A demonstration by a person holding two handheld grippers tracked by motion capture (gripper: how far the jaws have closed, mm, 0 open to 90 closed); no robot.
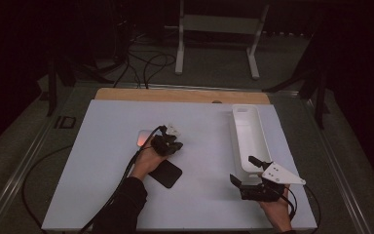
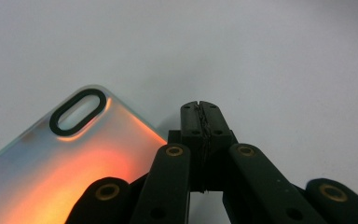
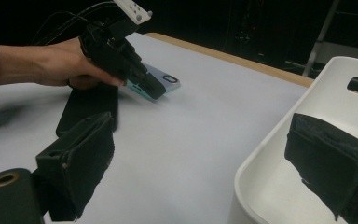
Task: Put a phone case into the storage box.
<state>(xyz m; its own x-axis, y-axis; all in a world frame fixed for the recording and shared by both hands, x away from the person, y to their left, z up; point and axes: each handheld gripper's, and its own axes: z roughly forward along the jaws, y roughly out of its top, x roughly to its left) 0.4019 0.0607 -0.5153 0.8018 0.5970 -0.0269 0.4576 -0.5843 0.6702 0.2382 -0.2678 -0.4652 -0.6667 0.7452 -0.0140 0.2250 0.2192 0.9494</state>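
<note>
Resting clenched and empty just beside the iridescent phone case (image 2: pixel 70 158) on the worktop (image 1: pixel 209 146), the left tool (image 2: pixel 200 109) ought to release and straddle the case's edge squarely, while the right tool (image 3: pixel 200 163) waits released near the white bin (image 1: pixel 248 131).

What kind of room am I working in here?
Probably a dim lab or recording bench, not a home: a white-topped table, cables on the floor, a metal stand behind it.
</note>
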